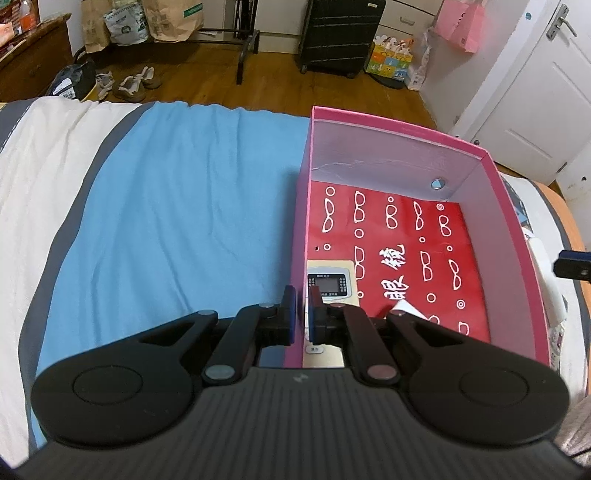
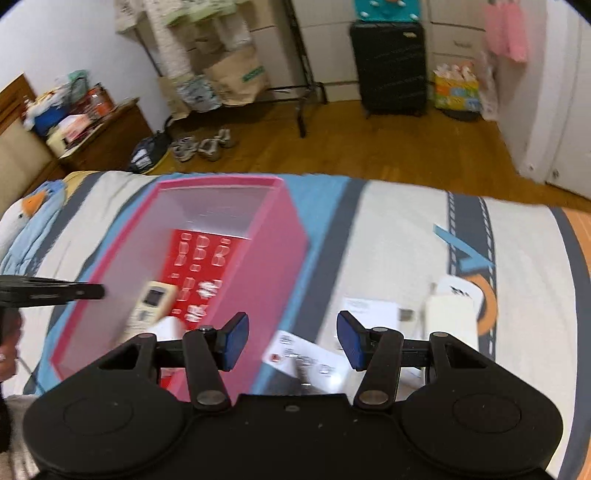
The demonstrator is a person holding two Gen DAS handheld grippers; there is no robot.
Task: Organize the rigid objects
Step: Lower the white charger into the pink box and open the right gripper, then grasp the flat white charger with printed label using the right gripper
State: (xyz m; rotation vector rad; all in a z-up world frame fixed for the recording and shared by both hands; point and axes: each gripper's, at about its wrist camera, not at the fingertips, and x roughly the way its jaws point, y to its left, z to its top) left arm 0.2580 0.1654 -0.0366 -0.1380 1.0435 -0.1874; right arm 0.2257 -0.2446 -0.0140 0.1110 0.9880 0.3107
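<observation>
A pink box (image 1: 399, 131) stands on the bed with a red card printed with glasses (image 1: 406, 251) on its floor and a beige remote control (image 1: 328, 284) lying in it. My left gripper (image 1: 302, 314) is shut on the box's left wall near the front corner. In the right wrist view the box (image 2: 280, 251) sits to the left, with the remote (image 2: 153, 304) inside. My right gripper (image 2: 291, 341) is open and empty above the bed to the right of the box. A white rectangular object (image 2: 450, 317) lies on the bed ahead of it to the right.
Papers and a printed white packet (image 2: 310, 360) lie on the bedcover under the right gripper. The bed's far edge drops to a wooden floor (image 1: 266, 85) with shoes, bags and a black suitcase (image 1: 340, 33). A blue cloth (image 1: 177, 206) covers the bed left of the box.
</observation>
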